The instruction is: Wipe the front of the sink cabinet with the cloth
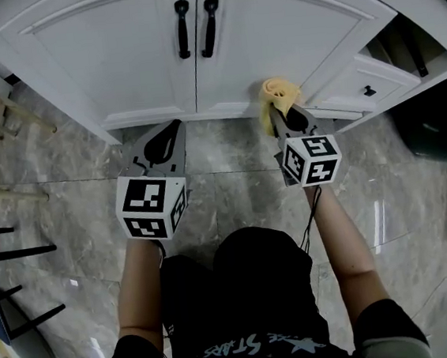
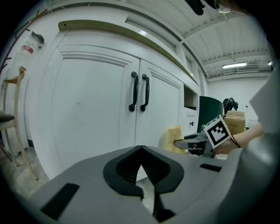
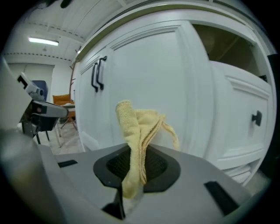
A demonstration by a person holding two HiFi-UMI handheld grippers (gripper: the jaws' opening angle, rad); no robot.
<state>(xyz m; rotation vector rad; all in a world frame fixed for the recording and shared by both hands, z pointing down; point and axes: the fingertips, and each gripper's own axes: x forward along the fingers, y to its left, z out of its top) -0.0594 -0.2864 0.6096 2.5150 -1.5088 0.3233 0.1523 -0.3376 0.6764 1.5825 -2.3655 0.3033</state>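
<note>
The left gripper (image 2: 141, 168) has its jaws closed together on nothing. The right gripper (image 3: 132, 168) pinches the soft yellow terry cloth (image 3: 138, 124) by its lower folds. The bunched top flops free (light and limp, so best held deep) close before the white panelled sink cabinet door (image 3: 148, 70).

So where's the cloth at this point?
The yellow cloth is pinched in the right gripper, right of centre in the head view, near the foot of the right-hand cabinet door.
</note>
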